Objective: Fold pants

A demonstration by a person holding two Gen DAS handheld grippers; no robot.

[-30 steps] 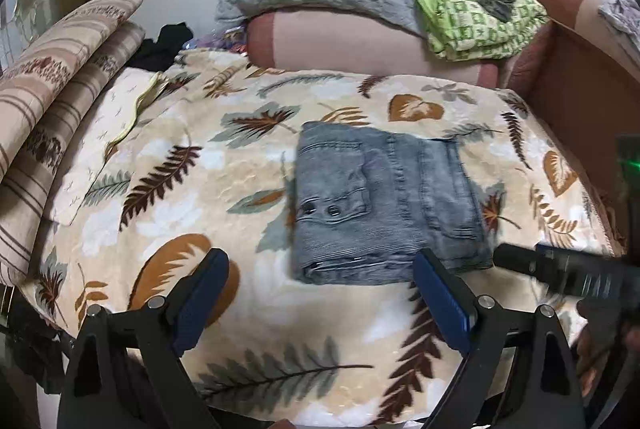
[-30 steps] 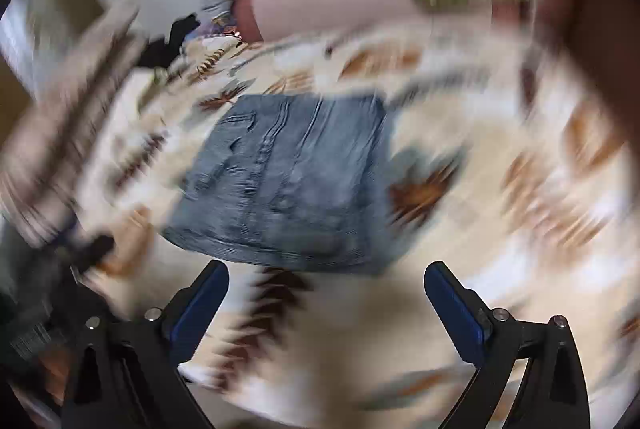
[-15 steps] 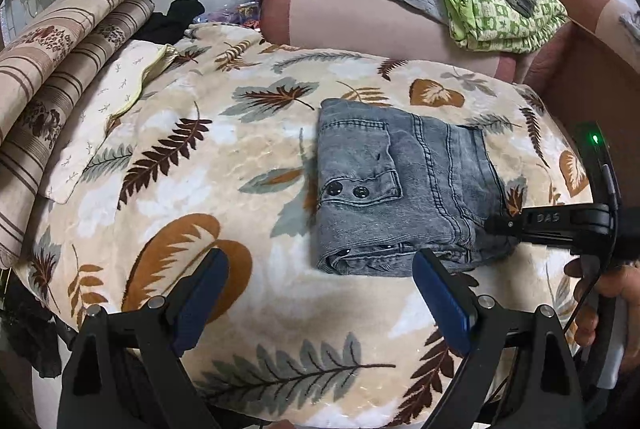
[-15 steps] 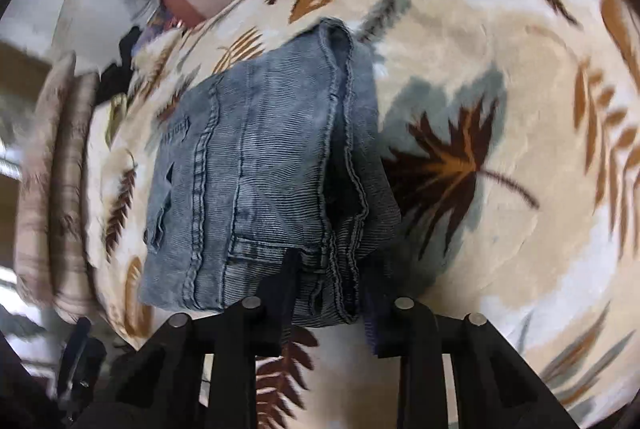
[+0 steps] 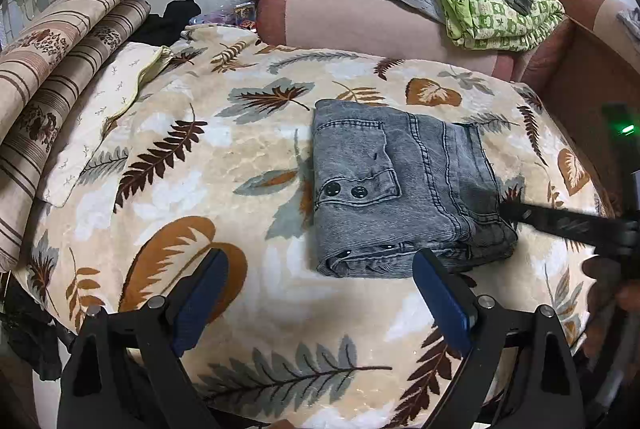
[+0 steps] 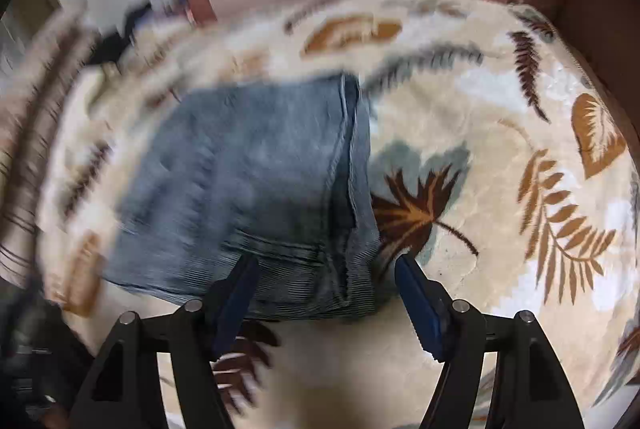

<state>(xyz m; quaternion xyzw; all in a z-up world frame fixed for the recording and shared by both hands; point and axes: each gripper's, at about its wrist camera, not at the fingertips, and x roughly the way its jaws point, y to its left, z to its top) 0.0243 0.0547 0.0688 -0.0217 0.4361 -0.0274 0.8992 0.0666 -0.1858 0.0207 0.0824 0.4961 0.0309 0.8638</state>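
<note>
Folded pants [image 5: 400, 189] mid-blanket [image 5: 200, 149], bare margins around, left gripper [image 5: 320, 293] wide, right gripper [image 6: 320, 293] just parted — straddling near corner

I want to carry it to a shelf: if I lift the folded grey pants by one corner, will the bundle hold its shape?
Probably not. The folded grey pants are soft denim in loose stacked layers, so a corner lift would likely let them sag open. The thick seams and the stack's depth suggest some weight. The plush leaf blanket may drag on them if pushed.
</note>
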